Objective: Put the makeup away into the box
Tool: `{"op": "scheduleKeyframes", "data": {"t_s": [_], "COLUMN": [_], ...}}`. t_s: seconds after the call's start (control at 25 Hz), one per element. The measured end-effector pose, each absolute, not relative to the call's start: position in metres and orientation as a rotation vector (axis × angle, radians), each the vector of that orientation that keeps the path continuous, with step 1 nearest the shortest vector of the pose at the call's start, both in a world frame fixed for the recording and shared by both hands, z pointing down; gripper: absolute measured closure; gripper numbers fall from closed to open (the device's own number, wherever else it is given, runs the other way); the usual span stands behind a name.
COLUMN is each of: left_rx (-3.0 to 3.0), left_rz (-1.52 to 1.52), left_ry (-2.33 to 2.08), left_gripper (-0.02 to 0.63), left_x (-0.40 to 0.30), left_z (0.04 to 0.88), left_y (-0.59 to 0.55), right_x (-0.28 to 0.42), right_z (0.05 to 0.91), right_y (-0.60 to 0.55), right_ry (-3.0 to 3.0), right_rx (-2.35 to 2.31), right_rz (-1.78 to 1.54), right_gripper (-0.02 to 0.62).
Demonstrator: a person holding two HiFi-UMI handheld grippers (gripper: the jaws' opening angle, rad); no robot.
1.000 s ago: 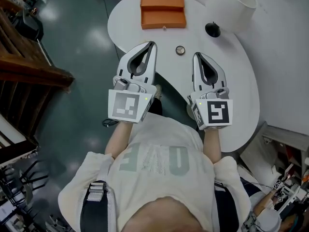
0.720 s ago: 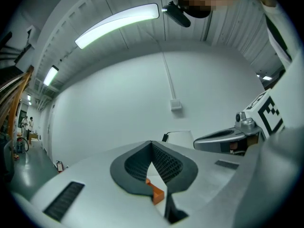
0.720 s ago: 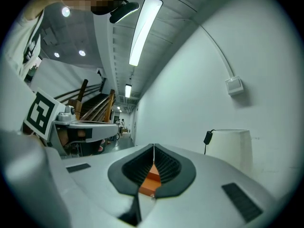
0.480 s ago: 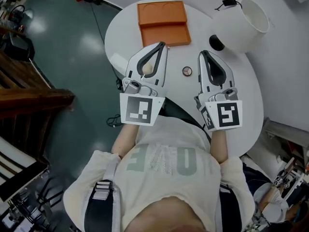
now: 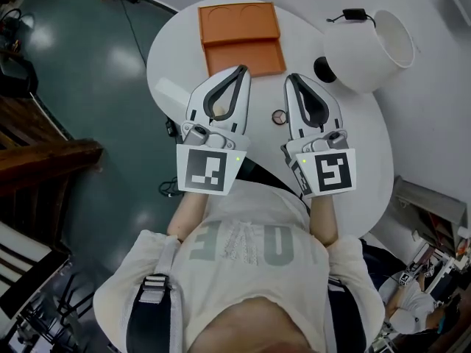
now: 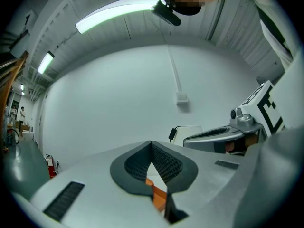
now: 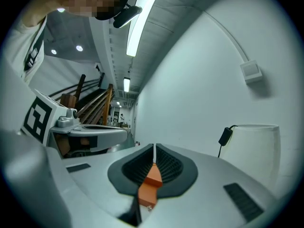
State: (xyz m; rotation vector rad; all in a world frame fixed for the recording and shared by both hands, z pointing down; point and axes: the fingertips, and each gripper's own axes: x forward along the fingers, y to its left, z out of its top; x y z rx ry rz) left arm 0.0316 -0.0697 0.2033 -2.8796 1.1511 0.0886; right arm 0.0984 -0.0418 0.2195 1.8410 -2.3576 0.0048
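Observation:
In the head view an orange box [image 5: 240,37] lies on the far part of the round white table [image 5: 353,145]. A small round makeup compact [image 5: 279,116] sits on the table between my two grippers. My left gripper [image 5: 243,70] is shut and empty, its tips just short of the box's near edge. A pale object [image 5: 215,109] shows through the hollow behind its jaws. My right gripper [image 5: 290,77] is shut and empty too, right of the compact. Both gripper views show the orange box [image 6: 159,196] [image 7: 151,182] through the shut jaws of the left gripper [image 6: 152,144] and right gripper [image 7: 154,147].
A white lamp shade [image 5: 368,43] lies beside a black base [image 5: 324,68] at the table's far right, with a cable and plug behind. A pale flat piece [image 5: 171,93] lies at the table's left edge. Dark floor surrounds the table; wooden furniture [image 5: 44,160] stands left.
Both grippers have moved forward over the table, side by side, toward the orange box. The compact now lies between them instead of ahead. Both stayed shut.

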Motion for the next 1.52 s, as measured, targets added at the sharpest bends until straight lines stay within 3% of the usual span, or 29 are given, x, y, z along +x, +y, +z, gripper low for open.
{"op": "scheduleKeyframes", "data": {"t_s": [0.52,0.6,0.68,0.72,1.52], "left_rx": [-2.906,-2.906,-2.905,-2.904,-2.98], "left_rz": [0.022,0.031,0.032,0.023,-0.029], "left_ry": [1.192,1.189,1.186,1.181,0.873], "left_gripper": [0.6,0.6,0.6,0.6,0.6], "left_x": [0.04,0.043,0.043,0.044,0.122], "left_z": [0.212,0.21,0.208,0.207,0.244], "left_y": [-0.058,-0.059,-0.059,-0.059,-0.017], "right_x": [0.106,0.101,0.096,0.097,0.255], "right_z": [0.223,0.224,0.227,0.231,0.503], "right_y": [-0.037,-0.037,-0.037,-0.036,0.124], "right_ry": [-2.496,-2.51,-2.508,-2.494,-1.75], "right_rx": [1.787,1.722,1.645,1.606,0.946], "right_rz": [0.09,0.059,0.01,-0.013,0.478], "right_gripper": [0.574,0.502,0.34,0.288,0.286]}}
